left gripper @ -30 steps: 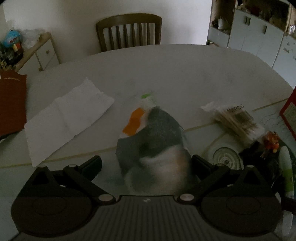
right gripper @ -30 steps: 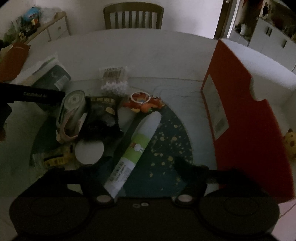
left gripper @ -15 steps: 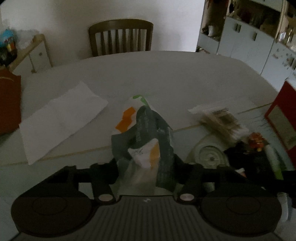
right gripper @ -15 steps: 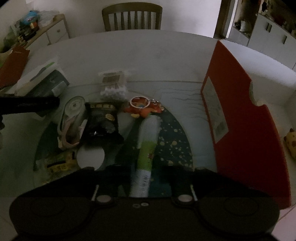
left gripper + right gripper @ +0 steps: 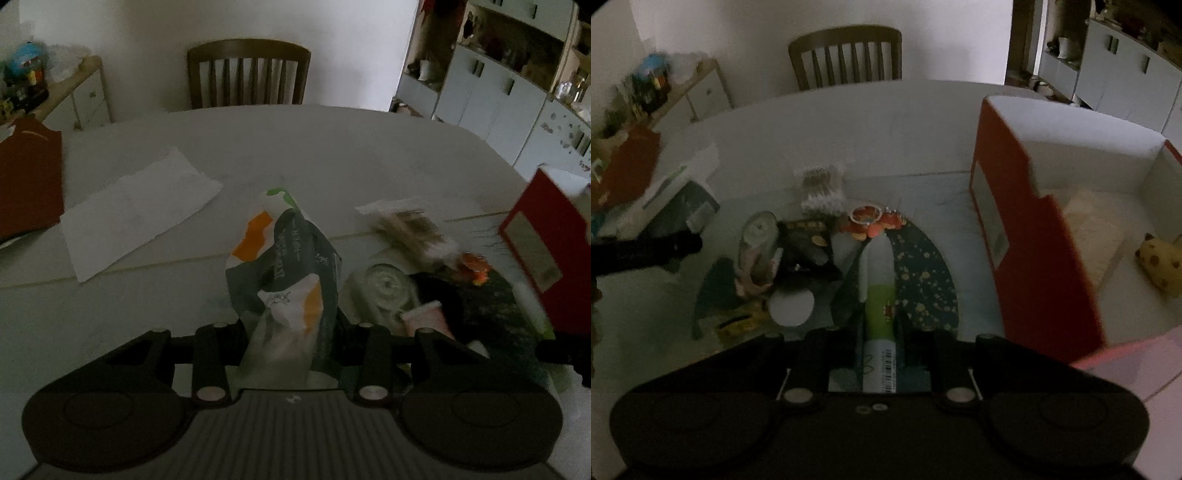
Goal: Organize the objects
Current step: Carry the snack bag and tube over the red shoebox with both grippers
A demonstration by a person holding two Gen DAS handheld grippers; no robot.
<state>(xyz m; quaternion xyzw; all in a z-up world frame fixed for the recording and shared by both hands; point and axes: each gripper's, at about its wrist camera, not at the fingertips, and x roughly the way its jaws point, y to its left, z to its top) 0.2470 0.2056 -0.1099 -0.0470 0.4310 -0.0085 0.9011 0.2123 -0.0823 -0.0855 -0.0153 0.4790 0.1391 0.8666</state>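
Note:
My left gripper [image 5: 288, 325] is shut on a grey, white and orange wipes packet [image 5: 288, 266] and holds it up off the white table [image 5: 295, 147]. My right gripper [image 5: 879, 332] is shut on a white and green tube [image 5: 877, 284], lifted above a dark speckled mat [image 5: 923, 273]. A red open box [image 5: 1034, 229] with white inner walls stands right of the tube; a yellow plush toy [image 5: 1160, 262] lies in it. The box's red side also shows in the left wrist view [image 5: 535, 240].
A pile lies left of the mat: cotton swab pack [image 5: 822, 188], tape roll [image 5: 755, 240], dark pouch [image 5: 809, 247], orange keychain [image 5: 871, 221], white round lid [image 5: 792, 306]. A paper towel [image 5: 136, 206] lies far left. A wooden chair [image 5: 247, 70] stands behind the table.
Both grippers closed: the left on the wipes packet, the right on the tube. Both objects are now lifted and each view has risen and shifted toward the red box.

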